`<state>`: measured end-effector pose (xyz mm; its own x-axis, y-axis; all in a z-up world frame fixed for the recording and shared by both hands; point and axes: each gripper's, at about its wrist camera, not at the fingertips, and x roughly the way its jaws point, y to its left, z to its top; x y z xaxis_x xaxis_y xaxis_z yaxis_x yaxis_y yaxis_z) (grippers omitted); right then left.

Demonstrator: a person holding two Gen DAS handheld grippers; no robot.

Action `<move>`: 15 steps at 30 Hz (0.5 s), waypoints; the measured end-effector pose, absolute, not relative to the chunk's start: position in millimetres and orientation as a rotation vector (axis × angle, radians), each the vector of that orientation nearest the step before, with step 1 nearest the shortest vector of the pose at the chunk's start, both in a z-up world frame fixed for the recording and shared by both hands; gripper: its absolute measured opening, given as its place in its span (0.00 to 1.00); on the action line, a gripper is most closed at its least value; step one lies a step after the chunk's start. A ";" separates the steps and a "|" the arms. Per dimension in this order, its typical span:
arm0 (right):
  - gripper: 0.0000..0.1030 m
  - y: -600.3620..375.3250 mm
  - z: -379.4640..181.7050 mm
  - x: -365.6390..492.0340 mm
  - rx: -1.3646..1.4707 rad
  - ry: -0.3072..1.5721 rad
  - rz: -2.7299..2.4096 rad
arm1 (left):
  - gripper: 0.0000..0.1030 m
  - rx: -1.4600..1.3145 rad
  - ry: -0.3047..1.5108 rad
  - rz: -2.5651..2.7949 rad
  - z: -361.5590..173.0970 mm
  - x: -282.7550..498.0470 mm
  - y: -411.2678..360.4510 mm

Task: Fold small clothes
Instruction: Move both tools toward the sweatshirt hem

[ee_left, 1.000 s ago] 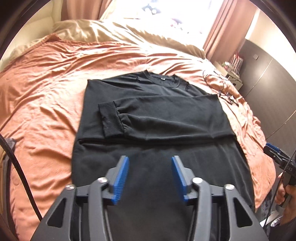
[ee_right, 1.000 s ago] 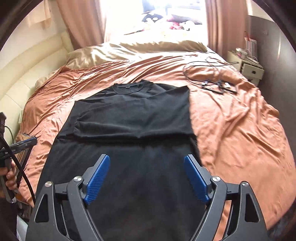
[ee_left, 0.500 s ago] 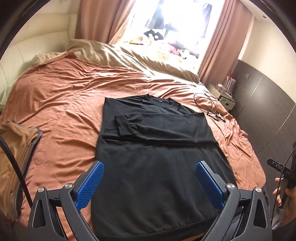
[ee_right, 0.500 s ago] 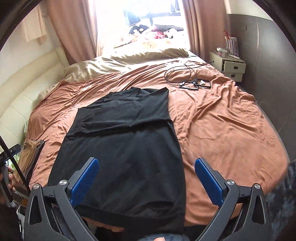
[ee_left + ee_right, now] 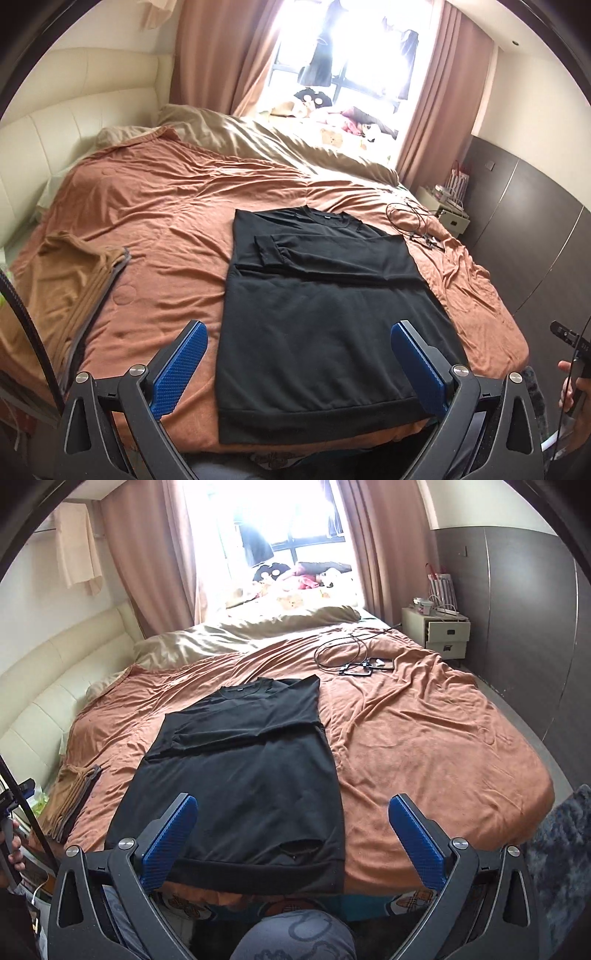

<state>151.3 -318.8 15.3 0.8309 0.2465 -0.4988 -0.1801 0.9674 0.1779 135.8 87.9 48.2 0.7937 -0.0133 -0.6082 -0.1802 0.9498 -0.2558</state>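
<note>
Black top (image 5: 325, 314): flat on the bed (image 5: 155, 229), centre frame, both sleeves folded across the chest, hem nearest the lens; body folds remain. Left gripper (image 5: 299, 373) and right gripper (image 5: 291, 843): jaws wide apart, empty, above the hem. Folded tan stack (image 5: 62, 280): left edge, apparently done.

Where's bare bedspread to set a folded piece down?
Widest patch: right of the shirt, below the cables. Another lies between the shirt and the tan stack. Crowded at the cables and the window-side clutter.
</note>
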 end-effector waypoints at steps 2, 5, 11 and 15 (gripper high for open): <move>1.00 -323.2 12.6 142.7 0.131 0.543 0.221 | 0.97 -0.324 0.656 0.102 45.7 122.5 91.7; 1.00 -330.0 9.6 128.8 0.130 0.536 0.177 | 0.97 -0.313 0.662 0.104 41.0 104.7 95.5; 1.00 -337.5 11.6 122.0 0.115 0.562 0.157 | 1.00 -0.293 0.663 0.112 26.9 68.5 104.4; 1.00 -346.3 6.9 128.0 0.108 0.564 0.162 | 1.00 -0.307 0.659 0.122 16.1 51.6 115.1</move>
